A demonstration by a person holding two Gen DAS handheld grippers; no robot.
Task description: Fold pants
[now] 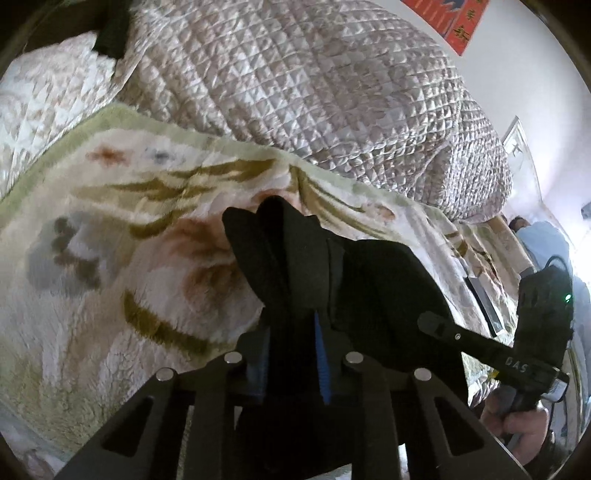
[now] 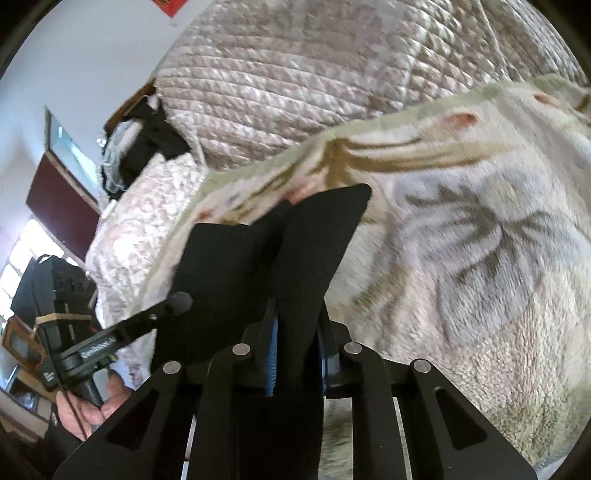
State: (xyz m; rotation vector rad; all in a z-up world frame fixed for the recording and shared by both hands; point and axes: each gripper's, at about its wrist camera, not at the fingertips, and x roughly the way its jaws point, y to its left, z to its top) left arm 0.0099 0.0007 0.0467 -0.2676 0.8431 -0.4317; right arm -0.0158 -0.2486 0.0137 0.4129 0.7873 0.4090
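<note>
Bedroom walls in pale white frame a bed (image 1: 44, 325) covered by a fleecy cream blanket (image 1: 122, 258) printed with olive leaves and grey-blue flowers. Nearest the left wrist camera, the left tongs (image 1: 295, 310) are drawn narrow and pinch a bunched edge of the black pants (image 1: 384, 280), the dark cloth standing up between the blue-edged pads and draping off to the right. Just beyond that fold, the right tongs (image 1: 430, 321) show as a black finger reaching into the same cloth, carried by a person's hand (image 1: 517, 421) at the lower right. From the right wrist camera, the right tongs (image 2: 295, 332) are likewise narrow and clamped on the pants (image 2: 317, 236), whose stiff black folds rise ahead of them, lifted off the blanket (image 2: 461, 277); the left tongs (image 2: 177, 301) touch the cloth at the left, held by the other hand (image 2: 88, 410). Farther back lies a heaped quilted comforter (image 1: 295, 81) in shiny pinkish grey. Beyond it, a red poster (image 1: 454, 26) hangs on the wall (image 1: 517, 74), and dark clothing (image 2: 147, 147) is piled beside the comforter near a window (image 2: 26, 251).
</note>
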